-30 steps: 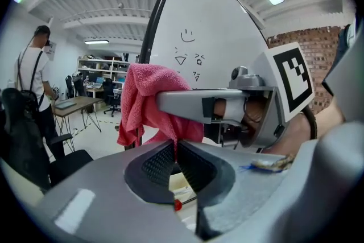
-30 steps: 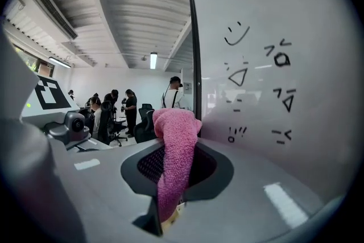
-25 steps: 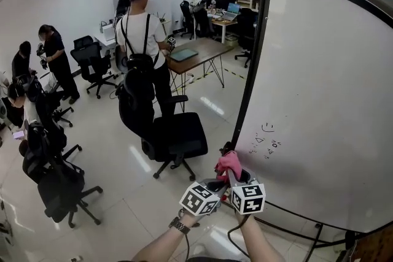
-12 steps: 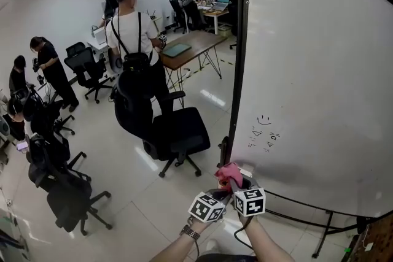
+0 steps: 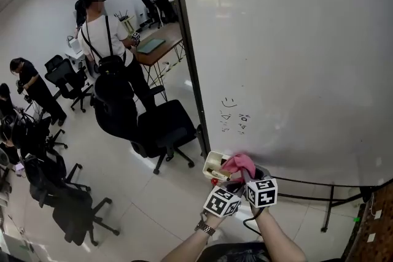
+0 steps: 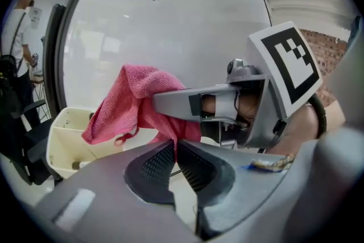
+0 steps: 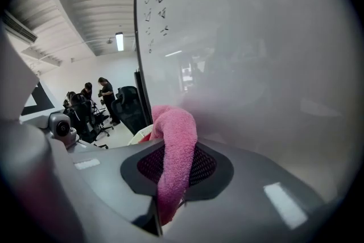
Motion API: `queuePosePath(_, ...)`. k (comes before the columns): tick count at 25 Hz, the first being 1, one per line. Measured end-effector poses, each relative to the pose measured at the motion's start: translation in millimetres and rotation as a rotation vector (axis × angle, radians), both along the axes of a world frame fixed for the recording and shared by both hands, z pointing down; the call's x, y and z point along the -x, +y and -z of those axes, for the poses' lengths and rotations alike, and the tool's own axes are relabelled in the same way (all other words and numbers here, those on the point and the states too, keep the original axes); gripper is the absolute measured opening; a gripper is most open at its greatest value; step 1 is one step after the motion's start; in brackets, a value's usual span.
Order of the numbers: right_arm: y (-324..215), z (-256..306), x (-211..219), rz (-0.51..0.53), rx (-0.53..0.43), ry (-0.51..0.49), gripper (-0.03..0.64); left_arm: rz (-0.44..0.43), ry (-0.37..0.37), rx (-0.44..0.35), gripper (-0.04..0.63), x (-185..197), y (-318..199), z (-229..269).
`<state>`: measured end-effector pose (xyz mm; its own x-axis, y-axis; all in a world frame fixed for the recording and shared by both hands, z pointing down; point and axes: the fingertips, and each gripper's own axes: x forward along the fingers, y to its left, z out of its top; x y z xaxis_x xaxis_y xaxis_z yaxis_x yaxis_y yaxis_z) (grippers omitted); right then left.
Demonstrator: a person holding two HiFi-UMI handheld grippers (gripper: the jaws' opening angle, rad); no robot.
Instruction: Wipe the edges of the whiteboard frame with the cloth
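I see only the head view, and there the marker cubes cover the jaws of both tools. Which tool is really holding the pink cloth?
Observer: Both. In the left gripper view the left tool is shut on a thin hanging edge of the pink terry cloth.
Operator: And the other one, how does it hold?
Observer: In the right gripper view the right tool is clamped across a thick rolled part of the cloth, which sticks out past its tips.

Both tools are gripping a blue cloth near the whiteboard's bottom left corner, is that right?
No, the cloth is pink, not blue; the right gripper view shows it. Both the left tool and the right tool grip it near the whiteboard's bottom left corner.
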<state>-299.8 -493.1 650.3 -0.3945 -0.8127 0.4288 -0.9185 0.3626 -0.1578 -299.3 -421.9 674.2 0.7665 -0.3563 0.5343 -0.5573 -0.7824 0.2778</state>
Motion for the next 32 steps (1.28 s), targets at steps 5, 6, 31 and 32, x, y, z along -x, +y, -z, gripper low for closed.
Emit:
queuePosePath(5, 9.5, -59.7, -32.6, -0.075, 0.112, -0.021, 0.055, -0.019, -0.024, 0.089, 0.018, -25.9, 11.5, -49.9)
queuePosePath(6, 12.7, -73.5, -37.7, -0.087, 0.140, -0.031, 0.055, -0.016, -0.024, 0.109, 0.018, -29.1, 15.2, -60.9)
queuePosePath(31, 23.7, -153.6, -63.9, -0.144, 0.277, -0.086, 0.055, -0.009, -0.073, 0.188, 0.017, -52.3, 22.1, -139.3)
queuePosePath(32, 29.8, -155.5, -75.8, -0.178, 0.281, -0.101, 0.055, -0.053, -0.091, 0.181, 0.017, -61.2, 27.9, -141.2)
